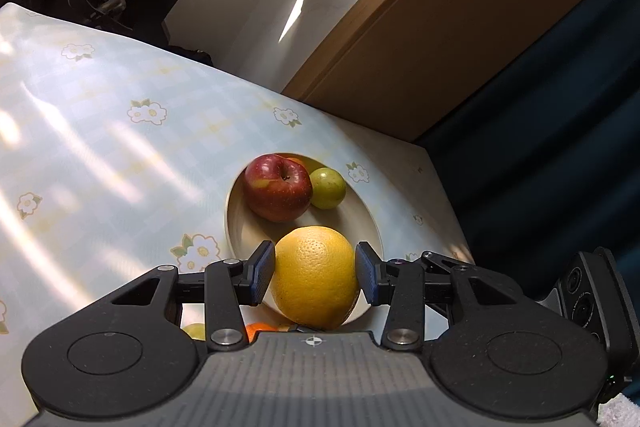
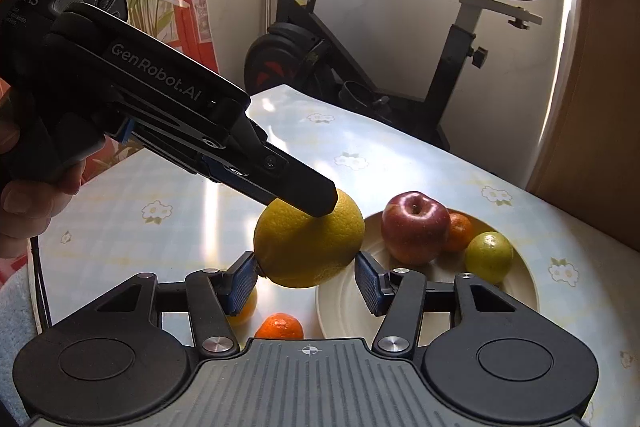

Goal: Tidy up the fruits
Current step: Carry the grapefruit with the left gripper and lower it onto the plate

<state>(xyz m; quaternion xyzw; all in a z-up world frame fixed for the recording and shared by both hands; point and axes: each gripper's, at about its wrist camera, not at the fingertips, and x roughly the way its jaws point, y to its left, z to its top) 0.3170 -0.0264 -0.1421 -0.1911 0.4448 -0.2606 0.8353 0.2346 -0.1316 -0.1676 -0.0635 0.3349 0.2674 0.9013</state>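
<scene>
Jaws pinch round, dimpled grapefruit (image 1: 316,283) (waxy).

Floral-checked table (image 2: 360,131) bearing a cream plate (image 2: 528,291), a loose mandarin (image 2: 280,327) and another fruit (image 2: 246,311).

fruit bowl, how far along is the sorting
Partly done. Already in the bowl: a red apple, a green fruit and a small orange. In hand: the left gripper holds the big yellow citrus at the bowl's near rim, not yet set down. Left: a small tangerine and another fruit on the table. The right gripper is open.
</scene>
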